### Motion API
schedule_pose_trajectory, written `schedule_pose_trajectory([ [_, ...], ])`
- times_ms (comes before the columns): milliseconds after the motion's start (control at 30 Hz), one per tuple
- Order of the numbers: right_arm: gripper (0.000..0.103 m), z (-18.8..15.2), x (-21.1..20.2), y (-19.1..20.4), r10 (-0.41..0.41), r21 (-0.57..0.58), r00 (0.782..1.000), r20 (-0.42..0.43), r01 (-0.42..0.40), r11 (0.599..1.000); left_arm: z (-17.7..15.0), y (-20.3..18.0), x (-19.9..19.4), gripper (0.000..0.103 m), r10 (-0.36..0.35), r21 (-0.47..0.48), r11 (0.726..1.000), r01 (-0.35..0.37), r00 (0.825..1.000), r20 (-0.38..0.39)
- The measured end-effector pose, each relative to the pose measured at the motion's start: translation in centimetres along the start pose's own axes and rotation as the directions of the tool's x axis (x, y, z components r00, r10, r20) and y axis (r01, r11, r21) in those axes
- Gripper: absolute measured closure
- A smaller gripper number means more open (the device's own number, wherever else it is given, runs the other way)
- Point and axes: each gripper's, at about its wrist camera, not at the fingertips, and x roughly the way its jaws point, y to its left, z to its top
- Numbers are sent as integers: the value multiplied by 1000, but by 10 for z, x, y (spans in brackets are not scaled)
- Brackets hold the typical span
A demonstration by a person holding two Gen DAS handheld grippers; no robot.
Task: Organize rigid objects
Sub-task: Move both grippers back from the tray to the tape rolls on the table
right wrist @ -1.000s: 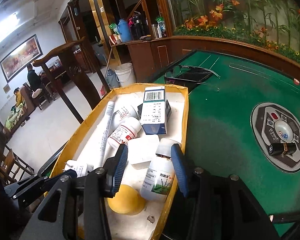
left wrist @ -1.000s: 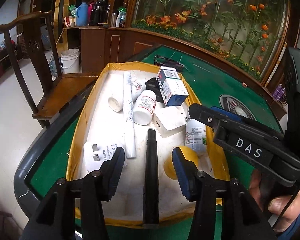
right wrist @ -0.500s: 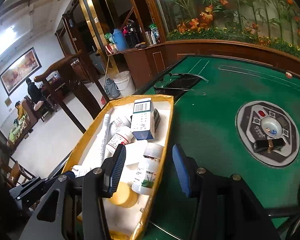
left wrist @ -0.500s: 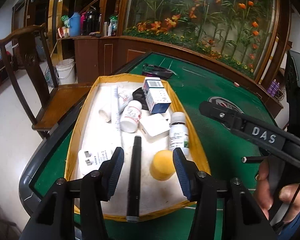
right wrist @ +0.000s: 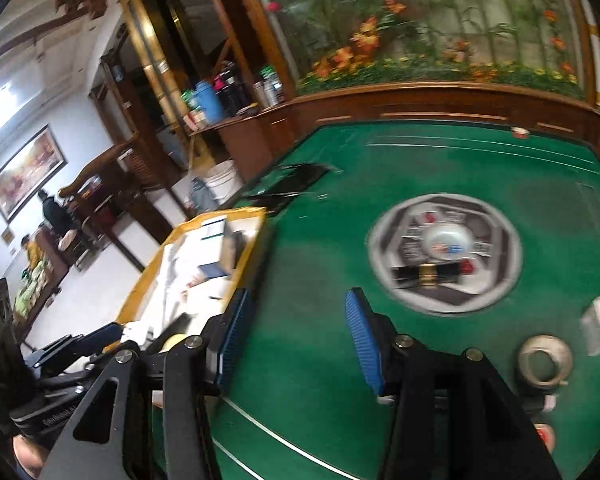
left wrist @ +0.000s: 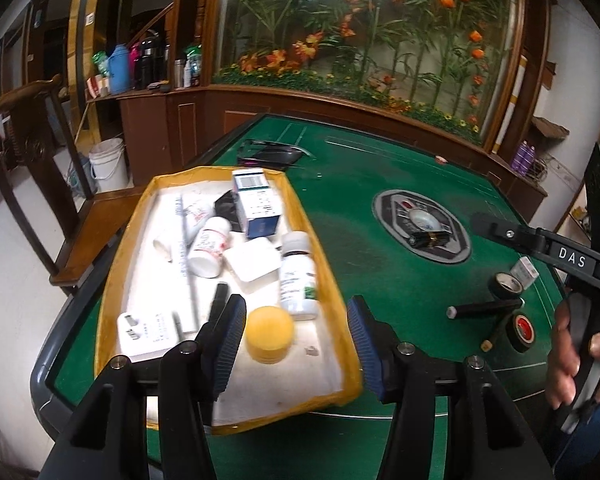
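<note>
A yellow-rimmed white tray [left wrist: 332, 292] on the green table holds several items: a yellow round lid [left wrist: 269, 333], a white bottle with green label [left wrist: 298, 276], a red-label bottle [left wrist: 210, 247], a blue-white box [left wrist: 256, 204], a white plug adapter [left wrist: 150, 330] and a black pen [left wrist: 219, 300]. My left gripper [left wrist: 296, 348] is open and empty above the tray's near end. My right gripper [right wrist: 296, 344] is open and empty over bare green felt, right of the tray [right wrist: 208, 220]. A black lipstick-like tube [right wrist: 428, 273] lies on the table's centre panel.
Tape rolls [left wrist: 507, 285] [left wrist: 524, 330], a black stick [left wrist: 484, 308] and a small box [left wrist: 525, 272] lie at the table's right. A grey tape roll [right wrist: 544, 360] sits near my right gripper. Black glasses [left wrist: 270, 154] lie beyond the tray. A wooden chair [left wrist: 40, 184] stands left.
Both grippers have pulled back and swung right. The left one has drawn away from the black pen in the tray. The right one has moved from the tray to over the felt.
</note>
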Motion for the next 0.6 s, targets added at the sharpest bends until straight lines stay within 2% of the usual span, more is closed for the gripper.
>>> schedule_pose_trajectory([
  [233,54,-14,-36,-71,-117,47,992,42,115,992,3,-37,1,47,-55,68,996,56,998,-16],
  [433,54,-23,-56,-144,-198,218,979,47,183,959,4,-76,10,46,-131,132,982,138,990,-53],
  [600,54,-24,-62,-175,-226,323,973,39,202,924,-1,-111,24,44,-191,191,959,208,976,-106],
])
